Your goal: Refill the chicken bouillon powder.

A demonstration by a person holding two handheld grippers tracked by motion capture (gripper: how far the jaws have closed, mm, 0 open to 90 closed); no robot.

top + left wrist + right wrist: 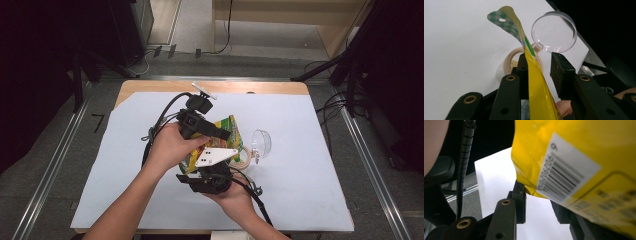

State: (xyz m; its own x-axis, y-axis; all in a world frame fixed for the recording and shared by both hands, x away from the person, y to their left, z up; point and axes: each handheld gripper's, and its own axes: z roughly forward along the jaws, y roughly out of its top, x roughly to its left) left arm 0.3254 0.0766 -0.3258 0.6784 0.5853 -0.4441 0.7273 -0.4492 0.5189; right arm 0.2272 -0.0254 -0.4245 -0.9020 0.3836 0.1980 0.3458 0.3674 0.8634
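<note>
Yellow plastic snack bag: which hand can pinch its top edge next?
Probably left. The yellow plastic snack bag's thin edge stands between the left gripper's open jaws, against one pad. The right gripper faces the bag's wide barcode side.

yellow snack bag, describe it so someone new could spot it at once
On the white sheet covering the table, look just right of centre, where the person's two hands meet. The yellow snack bag is held up there, above a roll of tape and left of a clear round lid. It alone is bright yellow with a green-checked top.
</note>
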